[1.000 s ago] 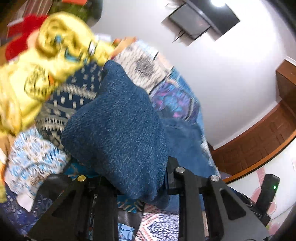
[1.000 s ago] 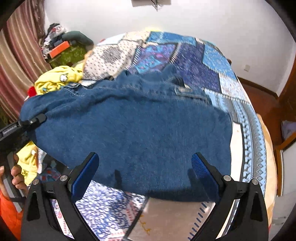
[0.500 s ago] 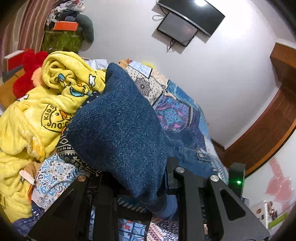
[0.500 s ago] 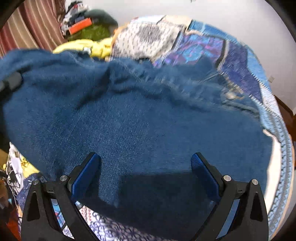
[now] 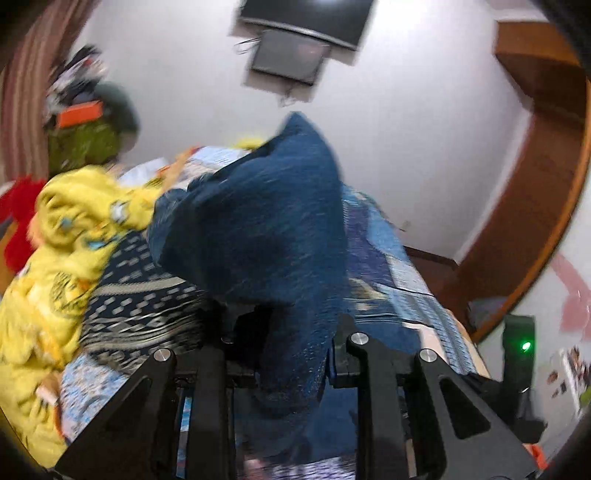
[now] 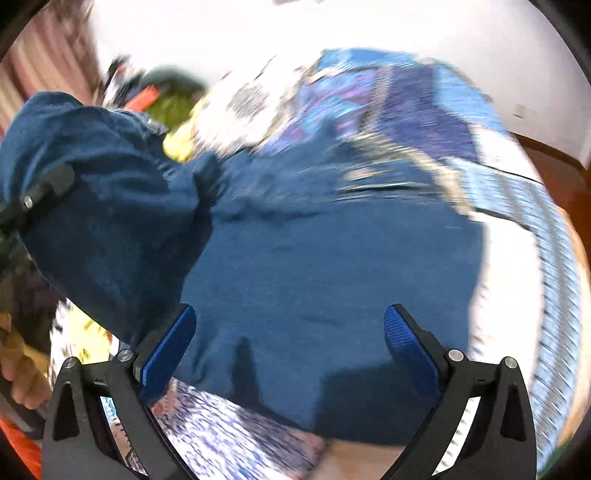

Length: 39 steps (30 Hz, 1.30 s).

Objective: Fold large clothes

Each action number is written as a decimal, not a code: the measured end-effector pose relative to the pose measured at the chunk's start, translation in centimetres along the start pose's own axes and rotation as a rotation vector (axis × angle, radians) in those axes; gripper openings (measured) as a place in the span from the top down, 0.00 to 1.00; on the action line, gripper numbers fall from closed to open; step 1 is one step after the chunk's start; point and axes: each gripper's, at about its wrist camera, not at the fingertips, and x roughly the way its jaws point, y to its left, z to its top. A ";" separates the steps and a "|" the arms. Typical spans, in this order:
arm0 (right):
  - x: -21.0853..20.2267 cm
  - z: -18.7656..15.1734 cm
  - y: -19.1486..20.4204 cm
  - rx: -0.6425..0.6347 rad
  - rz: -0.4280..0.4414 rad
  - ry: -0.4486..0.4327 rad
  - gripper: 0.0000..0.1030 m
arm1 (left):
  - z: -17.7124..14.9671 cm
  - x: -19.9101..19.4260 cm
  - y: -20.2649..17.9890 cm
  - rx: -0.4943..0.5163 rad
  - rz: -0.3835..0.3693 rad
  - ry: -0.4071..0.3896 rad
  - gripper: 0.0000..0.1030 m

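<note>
A pair of dark blue jeans [image 6: 314, 266] lies spread across the patchwork bed quilt [image 6: 424, 110]. In the left wrist view, my left gripper [image 5: 291, 332] is shut on one end of the jeans [image 5: 258, 229], and the denim bunches up in a tall fold above the fingers. The right wrist view shows that same left gripper [image 6: 40, 195] at the far left, holding the raised end above the rest of the garment. My right gripper [image 6: 288, 332] hovers over the near part of the jeans, open, with nothing between its blue pads [image 6: 166, 350].
A crumpled yellow blanket [image 5: 66, 236] and a red plush [image 5: 18, 218] lie on the bed's left side. A pile of bags [image 5: 81, 144] stands behind them. A screen [image 5: 306, 22] hangs on the white wall, and wooden trim [image 5: 535, 206] is at right. A person's hand [image 6: 18, 373] shows low left.
My left gripper has risen and rolled with the jeans' end, lifting that end off the bed. The right gripper dipped closer and came back, still open.
</note>
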 end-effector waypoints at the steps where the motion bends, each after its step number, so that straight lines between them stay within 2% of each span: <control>1: -1.2 -0.3 -1.3 0.027 -0.026 -0.021 0.02 | -0.2 0.4 -1.8 0.036 -0.020 0.002 0.78; 4: -4.2 -1.6 -4.6 0.110 -0.095 -0.077 0.02 | -1.3 2.3 -6.5 0.127 -0.078 0.043 0.78; 7: -6.9 -3.5 -7.9 0.201 -0.174 -0.117 0.02 | -3.3 4.8 -10.5 0.213 -0.129 0.135 0.78; 10: -8.3 -5.1 -10.0 0.270 -0.187 -0.118 0.02 | -6.2 7.1 -14.0 0.343 -0.162 0.240 0.78; 13: -9.2 -6.6 -11.7 0.317 -0.204 -0.105 0.02 | -9.9 8.7 -15.8 0.466 -0.166 0.331 0.78; 16: -9.9 -7.5 -12.2 0.328 -0.218 -0.101 0.02 | -11.9 8.9 -16.0 0.531 -0.140 0.341 0.77; 21: -10.9 -8.1 -12.0 0.306 -0.221 -0.109 0.02 | -11.4 7.8 -14.5 0.543 -0.176 0.394 0.73; 27: -12.3 -7.2 -10.5 0.250 -0.195 -0.163 0.02 | -12.5 4.6 -13.0 0.576 -0.266 0.442 0.61; 28: -12.3 -6.8 -10.1 0.238 -0.185 -0.173 0.02 | -12.6 4.1 -12.6 0.566 -0.274 0.457 0.58; 31: -12.1 -5.8 -9.0 0.206 -0.163 -0.187 0.02 | -11.7 2.5 -11.3 0.504 -0.293 0.460 0.57; 34: -11.1 -4.7 -7.8 0.172 -0.144 -0.185 0.02 | -10.2 1.1 -9.6 0.462 -0.228 0.400 0.38; 36: -10.0 -3.9 -7.0 0.151 -0.138 -0.172 0.02 | -9.1 0.6 -8.4 0.446 -0.166 0.347 0.33; 39: -8.1 -3.0 -6.0 0.129 -0.119 -0.138 0.02 | -7.8 1.4 -6.2 0.400 -0.038 0.302 0.14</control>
